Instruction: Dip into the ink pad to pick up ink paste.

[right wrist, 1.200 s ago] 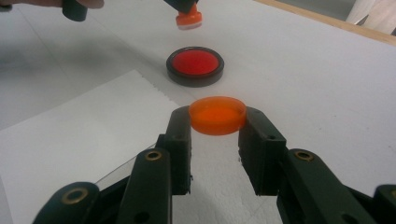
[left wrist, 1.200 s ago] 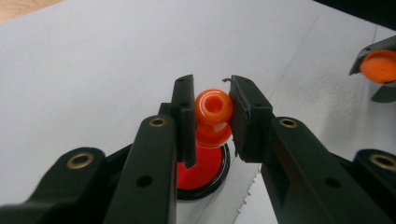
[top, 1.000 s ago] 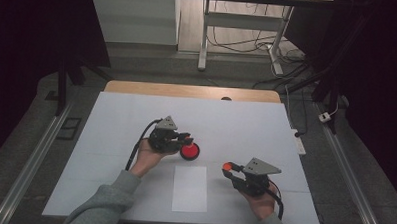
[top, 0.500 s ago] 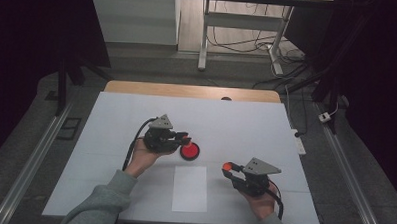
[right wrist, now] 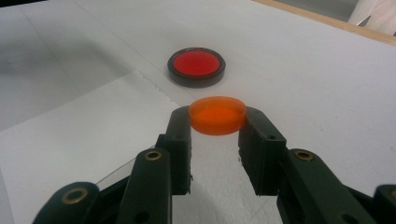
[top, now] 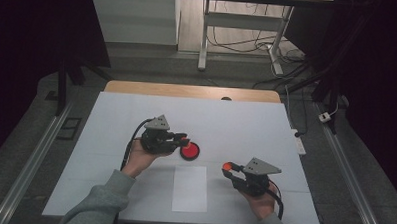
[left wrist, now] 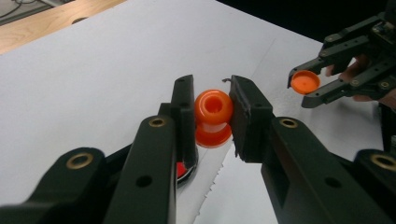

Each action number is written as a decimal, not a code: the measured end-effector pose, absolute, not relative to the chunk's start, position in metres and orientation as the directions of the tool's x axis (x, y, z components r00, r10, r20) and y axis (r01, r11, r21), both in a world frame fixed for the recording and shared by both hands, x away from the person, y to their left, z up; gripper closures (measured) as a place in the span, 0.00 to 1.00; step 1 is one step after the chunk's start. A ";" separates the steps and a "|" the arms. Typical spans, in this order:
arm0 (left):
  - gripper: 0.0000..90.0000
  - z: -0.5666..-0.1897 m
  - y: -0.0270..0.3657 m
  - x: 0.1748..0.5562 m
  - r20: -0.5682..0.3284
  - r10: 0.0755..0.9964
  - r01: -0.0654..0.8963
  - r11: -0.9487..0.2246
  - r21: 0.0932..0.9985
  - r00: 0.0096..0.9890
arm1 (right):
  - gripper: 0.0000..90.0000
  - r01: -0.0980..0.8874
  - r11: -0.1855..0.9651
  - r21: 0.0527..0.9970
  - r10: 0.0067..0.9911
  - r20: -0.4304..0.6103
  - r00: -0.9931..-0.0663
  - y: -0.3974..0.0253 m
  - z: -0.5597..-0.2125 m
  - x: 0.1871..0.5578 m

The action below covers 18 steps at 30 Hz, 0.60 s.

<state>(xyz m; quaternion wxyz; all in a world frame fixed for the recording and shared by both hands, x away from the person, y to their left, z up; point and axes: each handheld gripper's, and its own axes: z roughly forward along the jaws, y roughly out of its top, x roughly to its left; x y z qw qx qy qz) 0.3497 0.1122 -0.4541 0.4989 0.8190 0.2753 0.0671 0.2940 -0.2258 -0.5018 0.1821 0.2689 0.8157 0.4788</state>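
My left gripper is shut on a small orange bottle-like piece with an open top, held just above a red disc with a black rim on the white table. My right gripper is shut on a flat orange cap, held off the table to the right of the disc. In the left gripper view the right gripper shows at the upper right with the cap, apart from the bottle.
A white sheet of paper lies flat between the two hands near the front edge. The table top is white, with a wooden strip along its back. Metal rails and cables run beside and behind it.
The left gripper has shifted very slightly to the left. The right gripper, the cap and the red disc have stayed where they were.
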 end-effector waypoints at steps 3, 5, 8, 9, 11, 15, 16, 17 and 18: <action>0.80 -0.453 0.114 0.347 -0.160 0.514 0.382 -0.361 0.851 0.843 | 0.72 0.264 0.400 0.877 0.615 -0.044 -0.787 -0.226 -0.502 0.294; 0.80 -0.454 0.117 0.344 -0.155 0.513 0.380 -0.370 0.848 0.845 | 0.72 0.265 0.400 0.877 0.615 -0.043 -0.787 -0.226 -0.502 0.294; 0.80 -0.456 0.123 0.339 -0.150 0.514 0.380 -0.378 0.844 0.844 | 0.72 0.266 0.399 0.878 0.612 -0.039 -0.790 -0.226 -0.502 0.294; 0.80 -0.457 0.125 0.338 -0.153 0.516 0.383 -0.376 0.844 0.843 | 0.72 0.266 0.400 0.877 0.612 -0.040 -0.790 -0.226 -0.503 0.294; 0.80 -0.458 0.126 0.337 -0.160 0.515 0.388 -0.371 0.844 0.842 | 0.72 0.267 0.400 0.877 0.612 -0.039 -0.790 -0.225 -0.503 0.294; 0.80 -0.458 0.124 0.335 -0.166 0.506 0.387 -0.370 0.844 0.847 | 0.72 0.265 0.402 0.876 0.612 -0.042 -0.789 -0.225 -0.503 0.294; 0.80 -0.458 0.123 0.335 -0.165 0.502 0.384 -0.372 0.845 0.849 | 0.72 0.265 0.402 0.876 0.613 -0.042 -0.789 -0.225 -0.503 0.294; 0.80 -0.458 0.122 0.333 -0.167 0.499 0.383 -0.370 0.846 0.850 | 0.72 0.266 0.402 0.876 0.613 -0.042 -0.789 -0.225 -0.503 0.295; 0.80 -0.458 0.121 0.332 -0.170 0.496 0.383 -0.367 0.848 0.851 | 0.72 0.265 0.405 0.875 0.610 -0.043 -0.791 -0.226 -0.503 0.295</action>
